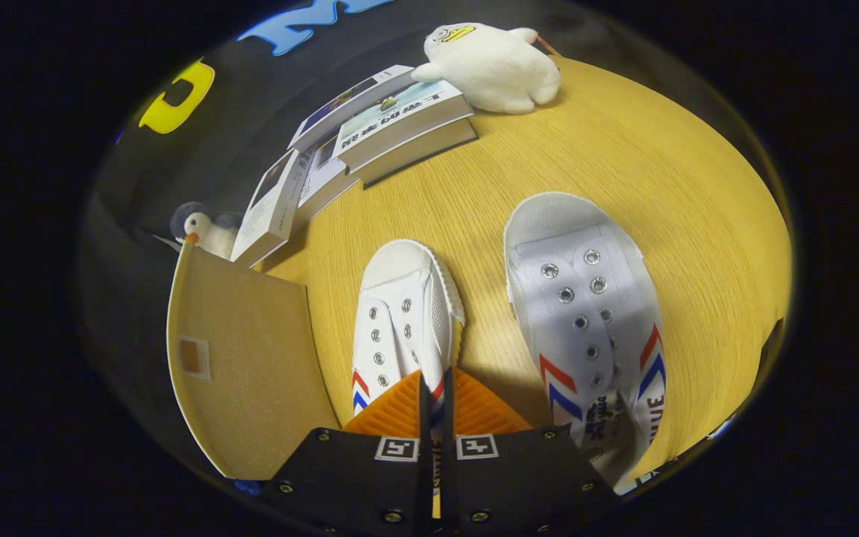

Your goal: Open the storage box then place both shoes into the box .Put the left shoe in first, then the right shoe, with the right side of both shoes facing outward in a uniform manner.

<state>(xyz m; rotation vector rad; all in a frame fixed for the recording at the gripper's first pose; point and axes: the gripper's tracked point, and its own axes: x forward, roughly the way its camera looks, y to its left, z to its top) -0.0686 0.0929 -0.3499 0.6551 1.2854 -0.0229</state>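
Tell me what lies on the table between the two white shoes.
Nothing: in the gripper view, bare wooden table separates the shoe pinched in the gripper, the left shoe, from the other shoe. Only a shadow falls across that stretch.

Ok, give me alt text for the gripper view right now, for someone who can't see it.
The gripper is shut on the side wall of the near white shoe, with the second white shoe lying free beside it on the wooden table. The tan storage box stands on the near shoe's other side; beyond are stacked books and two plush toys.
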